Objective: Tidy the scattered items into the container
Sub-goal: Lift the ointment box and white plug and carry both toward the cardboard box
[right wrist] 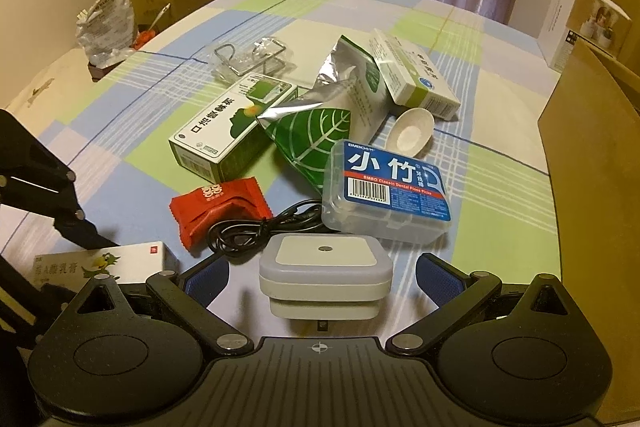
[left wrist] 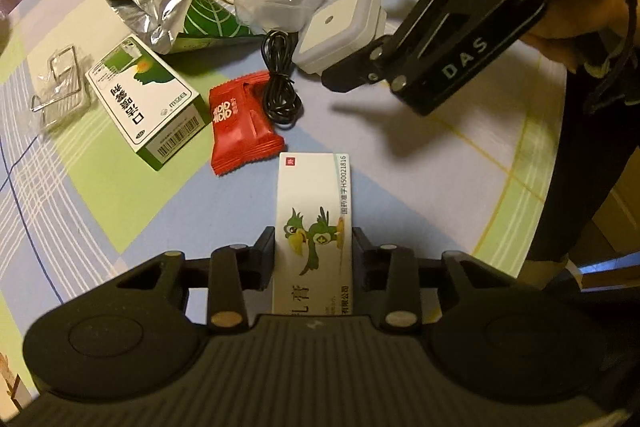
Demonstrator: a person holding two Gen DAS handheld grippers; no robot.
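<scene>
Two grippers show in your left wrist view. Your left gripper (left wrist: pixel 314 247) is closed nearly tight on the white ointment box (left wrist: pixel 314 223) with the green bird, which lies on the checked tablecloth (left wrist: pixel 420 187). Your right gripper (left wrist: pixel 360 27) straddles the white night-light plug (left wrist: pixel 340 27).

Right wrist view: your blue fingers (right wrist: pixel 434 273) stand wide, clear of the plug (right wrist: pixel 324 275) either side, nothing gripped. Behind it lie the black cable (right wrist: pixel 256 227), red sachet (right wrist: pixel 216 207) and dental floss-pick case (right wrist: pixel 390 191). At right, the cardboard container (right wrist: pixel 592 155).

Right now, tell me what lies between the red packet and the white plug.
A coiled black cable lies between the red packet and the white plug; both views show it.
</scene>
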